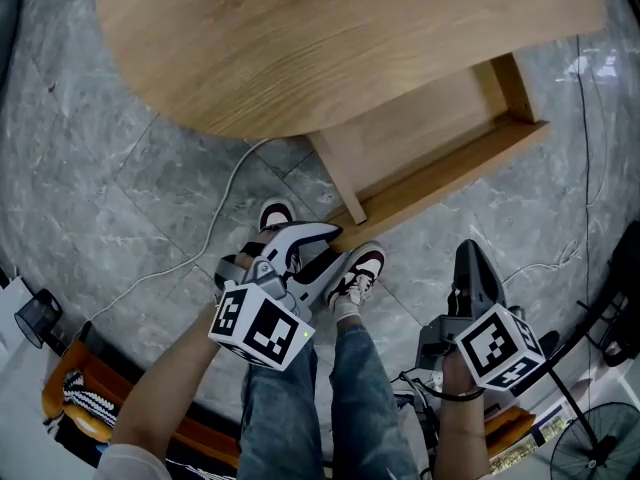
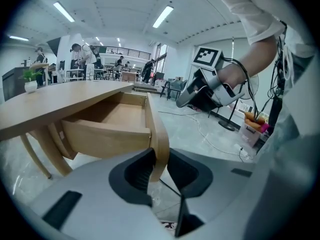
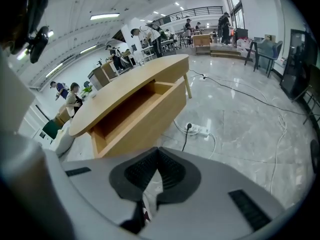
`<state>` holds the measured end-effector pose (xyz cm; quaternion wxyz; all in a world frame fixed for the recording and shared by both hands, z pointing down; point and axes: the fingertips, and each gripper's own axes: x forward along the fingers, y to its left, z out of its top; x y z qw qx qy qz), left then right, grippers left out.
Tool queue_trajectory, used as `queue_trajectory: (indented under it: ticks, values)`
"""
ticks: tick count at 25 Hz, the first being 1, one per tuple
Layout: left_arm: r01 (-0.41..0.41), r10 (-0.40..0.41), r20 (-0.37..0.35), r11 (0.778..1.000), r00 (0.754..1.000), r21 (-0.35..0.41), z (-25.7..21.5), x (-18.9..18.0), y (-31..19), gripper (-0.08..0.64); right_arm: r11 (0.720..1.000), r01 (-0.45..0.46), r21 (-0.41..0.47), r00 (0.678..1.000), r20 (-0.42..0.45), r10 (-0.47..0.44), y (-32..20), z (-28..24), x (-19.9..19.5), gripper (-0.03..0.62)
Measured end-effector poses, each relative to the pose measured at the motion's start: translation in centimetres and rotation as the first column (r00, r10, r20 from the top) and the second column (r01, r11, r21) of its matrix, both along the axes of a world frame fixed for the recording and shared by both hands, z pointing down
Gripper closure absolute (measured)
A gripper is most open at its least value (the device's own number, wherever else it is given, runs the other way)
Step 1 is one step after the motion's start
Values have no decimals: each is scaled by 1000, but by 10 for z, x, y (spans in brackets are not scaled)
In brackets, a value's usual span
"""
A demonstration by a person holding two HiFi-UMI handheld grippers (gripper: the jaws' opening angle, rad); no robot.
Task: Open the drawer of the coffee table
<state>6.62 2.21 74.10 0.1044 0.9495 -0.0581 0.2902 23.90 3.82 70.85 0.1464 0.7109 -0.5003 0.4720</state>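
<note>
the drawer (image 2: 156,126) is pinched by its front in the left gripper (image 2: 159,160); a straight, level pull is advised. the right gripper (image 3: 155,173) is closed on nothing.

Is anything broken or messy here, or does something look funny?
Nothing looks broken or spilled. The drawer sticks out from under the coffee table, but that is just because it is pulled open; the left gripper is clamped on its front board. A white cable trails loose across the floor.

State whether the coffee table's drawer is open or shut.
Open: the drawer juts out from under the tabletop, its inside showing.
</note>
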Motion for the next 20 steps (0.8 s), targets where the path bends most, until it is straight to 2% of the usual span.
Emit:
queue_trajectory:
  ticks: [20]
  values:
    - [-22, 23, 16, 1000, 1000, -21, 9, 7, 20, 477, 999, -31, 8, 1000, 2, 31, 10, 0, 9, 592]
